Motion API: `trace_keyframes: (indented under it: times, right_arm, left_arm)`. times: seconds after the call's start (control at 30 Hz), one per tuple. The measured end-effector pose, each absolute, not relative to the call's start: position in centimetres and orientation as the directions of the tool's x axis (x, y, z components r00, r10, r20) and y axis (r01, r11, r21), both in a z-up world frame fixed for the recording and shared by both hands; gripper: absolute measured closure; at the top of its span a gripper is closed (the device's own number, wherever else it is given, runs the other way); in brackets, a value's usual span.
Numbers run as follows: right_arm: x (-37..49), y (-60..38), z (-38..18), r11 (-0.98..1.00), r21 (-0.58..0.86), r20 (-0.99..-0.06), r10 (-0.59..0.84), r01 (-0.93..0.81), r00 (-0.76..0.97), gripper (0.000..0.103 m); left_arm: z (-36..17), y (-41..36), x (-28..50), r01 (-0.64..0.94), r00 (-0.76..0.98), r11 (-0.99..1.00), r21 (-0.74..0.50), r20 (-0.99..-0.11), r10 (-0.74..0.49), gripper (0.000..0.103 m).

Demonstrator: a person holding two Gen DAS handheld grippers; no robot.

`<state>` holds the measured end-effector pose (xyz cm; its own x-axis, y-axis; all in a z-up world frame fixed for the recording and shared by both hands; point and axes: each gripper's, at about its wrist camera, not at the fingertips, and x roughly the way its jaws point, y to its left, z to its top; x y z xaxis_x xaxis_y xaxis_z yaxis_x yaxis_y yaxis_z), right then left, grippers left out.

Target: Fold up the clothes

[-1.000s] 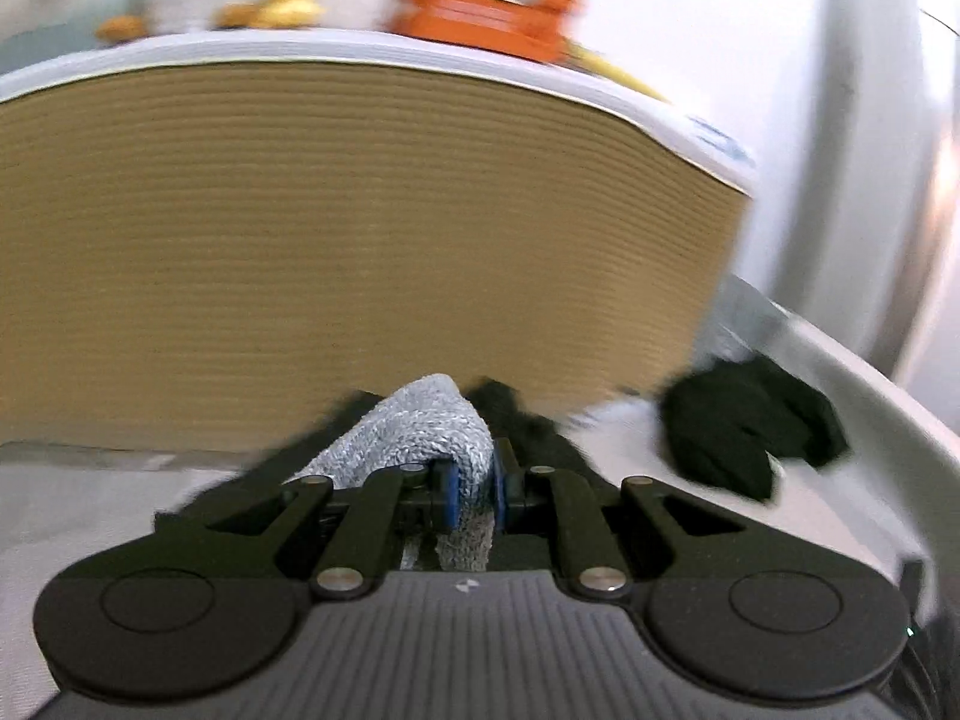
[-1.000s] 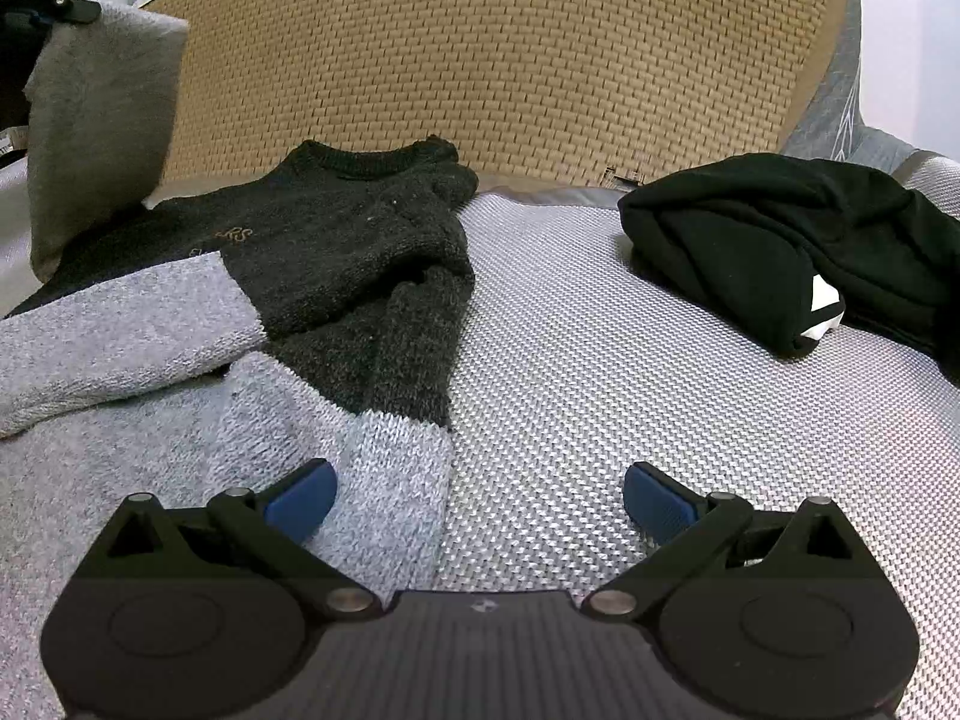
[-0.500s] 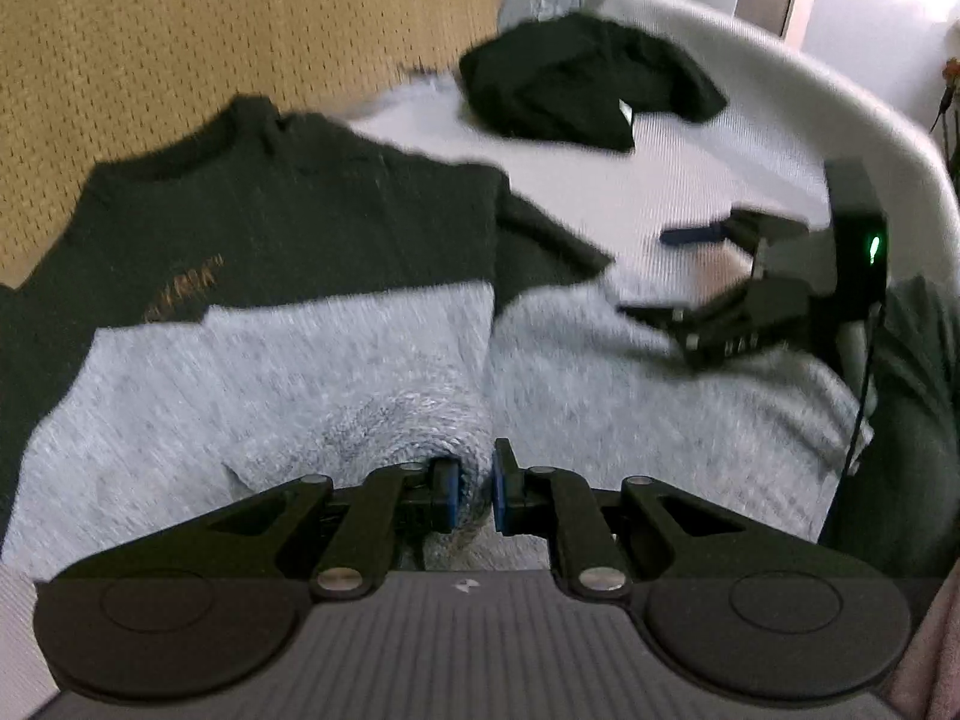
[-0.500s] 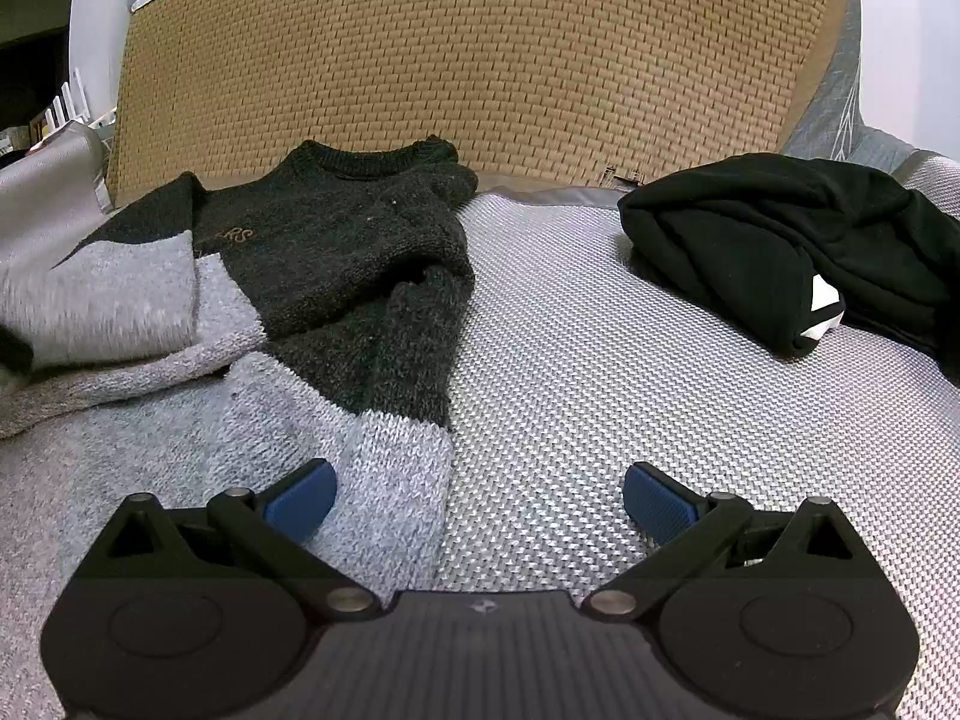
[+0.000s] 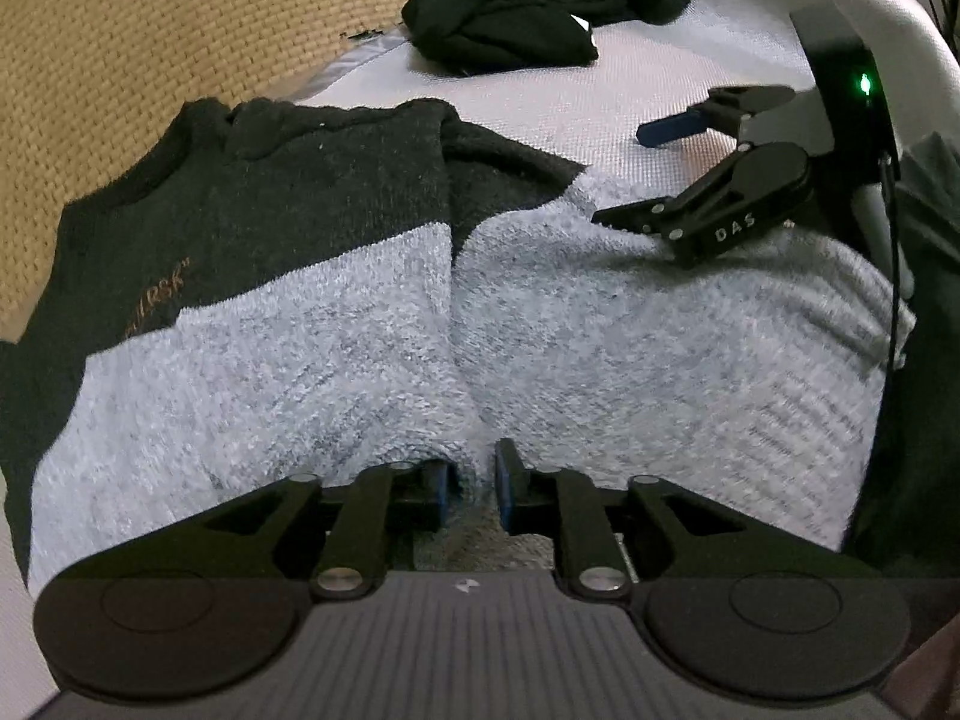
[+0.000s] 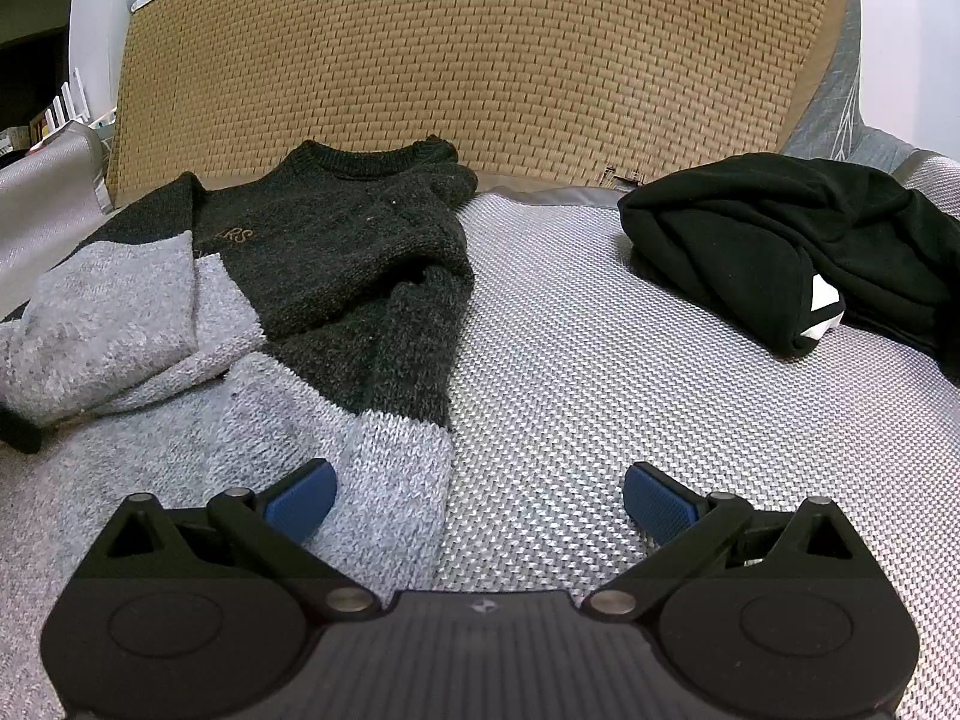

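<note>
- The left gripper (image 5: 474, 489) points steeply down over the grey half of the sweater (image 5: 336, 324). Its jaws have just been opening, and a narrow gap now shows on each side of the knit ridge still standing between the blue pads, so the fold looks released, not clenched.
- To finish this release well, I would let the jaws widen further before lifting straight off; a loose knit like this may snag on a pad and drag the laid sleeve back out of line.
- The left sleeve (image 6: 120, 300) lies folded across the chest, its cuff edge running toward 12 o'clock in the right wrist view, with a slight ruck beneath it that wants smoothing.
- The right gripper (image 6: 480, 495) is released, jaws wide and holding nothing, hovering over the sweater's right edge; its left pad is above the grey cuff of the right sleeve (image 6: 414, 348), its right pad above bare mat (image 6: 600, 330).
- That right sleeve runs from the cuff up toward 12 o'clock to the dark shoulder, apparently not yet folded in.
- Open mat stretches from 1 to 3 o'clock of the right gripper, room enough to work.
- Farther off at 2 o'clock sits a black garment (image 6: 780, 246), well apart from the sweater.
- The woven headboard (image 6: 480, 60) closes the far edge at 12 o'clock, just behind the collar.
</note>
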<state>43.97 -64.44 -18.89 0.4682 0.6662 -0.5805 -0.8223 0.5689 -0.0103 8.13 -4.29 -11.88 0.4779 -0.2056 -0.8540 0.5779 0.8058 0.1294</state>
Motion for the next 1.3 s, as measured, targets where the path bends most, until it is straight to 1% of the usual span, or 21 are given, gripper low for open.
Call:
trace_keyframes:
  times: [0.03, 0.1, 0.27, 0.37, 0.47, 0.5, 0.57, 0.67, 0.83, 0.9, 0.93, 1.03, 1.07, 1.2, 1.3]
  right_arm:
    - [43.9, -64.4, -18.9, 0.569, -0.011, -0.581, 0.666, -0.822, 0.468, 0.000]
    - [44.0, -64.4, -18.9, 0.569, -0.011, -0.581, 0.666, -0.822, 0.468, 0.000]
    - [44.0, -64.5, -18.9, 0.568, -0.011, -0.581, 0.666, -0.823, 0.468, 0.000]
    - [44.0, -64.5, -18.9, 0.569, -0.011, -0.581, 0.666, -0.823, 0.468, 0.000]
    - [44.0, -64.5, -18.9, 0.569, -0.011, -0.581, 0.666, -0.822, 0.468, 0.000]
    - [44.0, -64.5, -18.9, 0.569, -0.011, -0.581, 0.666, -0.823, 0.468, 0.000]
    - [44.0, -64.5, -18.9, 0.568, -0.011, -0.581, 0.666, -0.823, 0.468, 0.000]
    - [44.0, -64.5, -18.9, 0.569, -0.011, -0.581, 0.666, -0.822, 0.468, 0.000]
    - [43.9, -64.5, -18.9, 0.569, -0.011, -0.581, 0.666, -0.822, 0.469, 0.000]
    - [43.9, -64.5, -18.9, 0.569, -0.011, -0.581, 0.666, -0.822, 0.469, 0.000]
    - [43.9, -64.5, -18.9, 0.569, -0.011, -0.581, 0.666, -0.822, 0.469, 0.000]
    - [43.9, -64.5, -18.9, 0.569, -0.011, -0.581, 0.666, -0.822, 0.469, 0.000]
    - [43.9, -64.5, -18.9, 0.569, -0.011, -0.581, 0.666, -0.822, 0.468, 0.000]
    - [43.9, -64.5, -18.9, 0.569, -0.011, -0.581, 0.666, -0.822, 0.469, 0.000]
    - [43.9, -64.5, -18.9, 0.569, -0.011, -0.581, 0.666, -0.822, 0.469, 0.000]
  left_arm:
    - [-11.7, -4.3, 8.1, 0.579, 0.471, 0.806, 0.123, -0.857, -0.207, 0.073]
    - [-11.1, -4.3, 8.0, 0.581, 0.459, 0.806, 0.111, -0.863, -0.211, 0.069]
    - [-7.9, -2.2, 7.9, 0.576, 0.461, 0.815, 0.058, -0.847, -0.265, 0.068]
    - [-5.6, 0.0, 7.9, 0.539, 0.495, 0.840, 0.059, -0.829, -0.260, 0.068]
    - [-3.1, 2.5, 7.7, 0.507, 0.506, 0.862, -0.006, -0.807, -0.303, 0.067]
    - [-2.6, 3.1, 7.6, 0.504, 0.513, 0.864, -0.001, -0.804, -0.300, 0.065]
    - [-1.7, 4.2, 7.4, 0.496, 0.532, 0.868, 0.024, -0.798, -0.282, 0.053]
    - [-1.1, 6.3, 8.4, 0.458, 0.554, 0.887, 0.062, -0.800, -0.230, 0.051]
    - [-1.4, 9.8, 11.7, 0.371, 0.576, 0.908, 0.196, -0.815, -0.059, 0.048]
    - [-1.8, 11.2, 12.7, 0.338, 0.565, 0.916, 0.215, -0.825, -0.014, 0.048]
    - [-2.2, 11.8, 13.1, 0.332, 0.557, 0.917, 0.220, -0.830, -0.003, 0.048]
    - [-3.6, 12.8, 13.2, 0.390, 0.546, 0.890, 0.237, -0.838, -0.016, 0.036]
    - [-4.1, 12.9, 13.2, 0.406, 0.540, 0.882, 0.237, -0.841, -0.022, 0.035]
    - [-6.2, 13.3, 13.9, 0.429, 0.481, 0.874, 0.228, -0.877, -0.008, 0.034]
    - [-7.0, 13.5, 14.2, 0.420, 0.502, 0.869, 0.261, -0.865, 0.017, 0.034]
